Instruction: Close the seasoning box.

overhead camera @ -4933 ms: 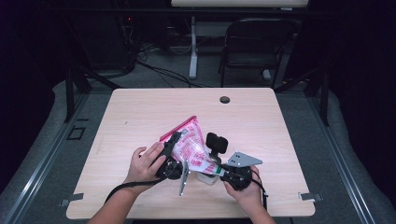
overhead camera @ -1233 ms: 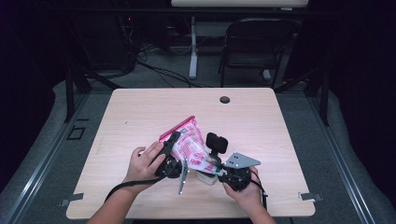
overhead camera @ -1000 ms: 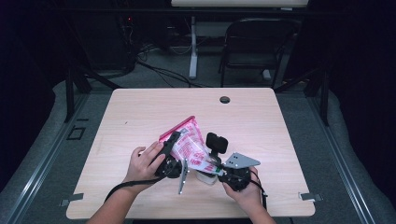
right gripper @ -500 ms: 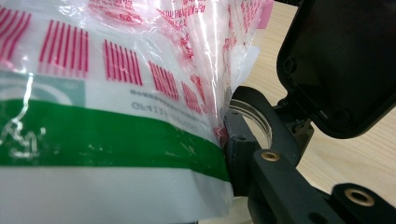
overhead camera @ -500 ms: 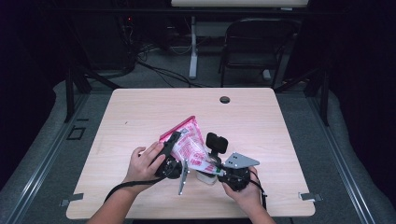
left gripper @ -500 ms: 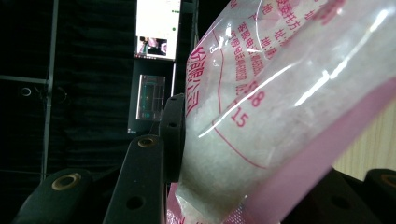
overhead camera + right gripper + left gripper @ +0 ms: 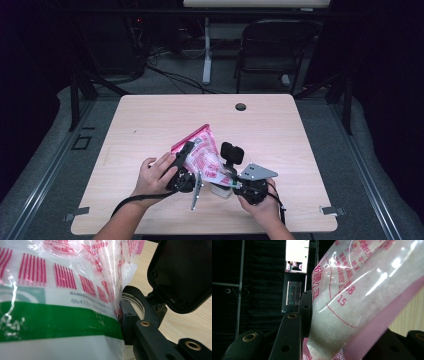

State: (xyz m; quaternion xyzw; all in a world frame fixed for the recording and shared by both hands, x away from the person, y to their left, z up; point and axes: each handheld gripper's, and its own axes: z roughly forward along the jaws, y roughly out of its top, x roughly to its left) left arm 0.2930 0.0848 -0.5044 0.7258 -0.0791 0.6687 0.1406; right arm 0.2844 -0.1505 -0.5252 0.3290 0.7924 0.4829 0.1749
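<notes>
Two hand-held grippers meet over the near edge of a pale wooden table (image 7: 150,120), both clamped on one clear plastic bag (image 7: 202,157) printed in pink and filled with white grains. In the high view the bag stands tilted above the tabletop, its pink sealed strip rising away from the person, its lower end down between the two tools.

The left gripper (image 7: 182,167), held in the person's left hand (image 7: 155,175), grips the bag's left side. In the left gripper view one black finger (image 7: 305,313) presses flat against the bulging clear film, while the bag's pink edge runs down across the opposite jaw, so the bag sits squarely between the two.

The right gripper (image 7: 231,180), in the right hand (image 7: 260,202), takes the bag's lower right end. In the right gripper view the film, with its pink bars and a green band, lies hard against the inner face of the right-hand finger (image 7: 127,322); the other finger is hidden behind the bag.

Just past that finger a small clear round container (image 7: 136,302) stands on the table, touching or almost touching the bag, with a black hinged lid (image 7: 182,272) raised above it.
</notes>
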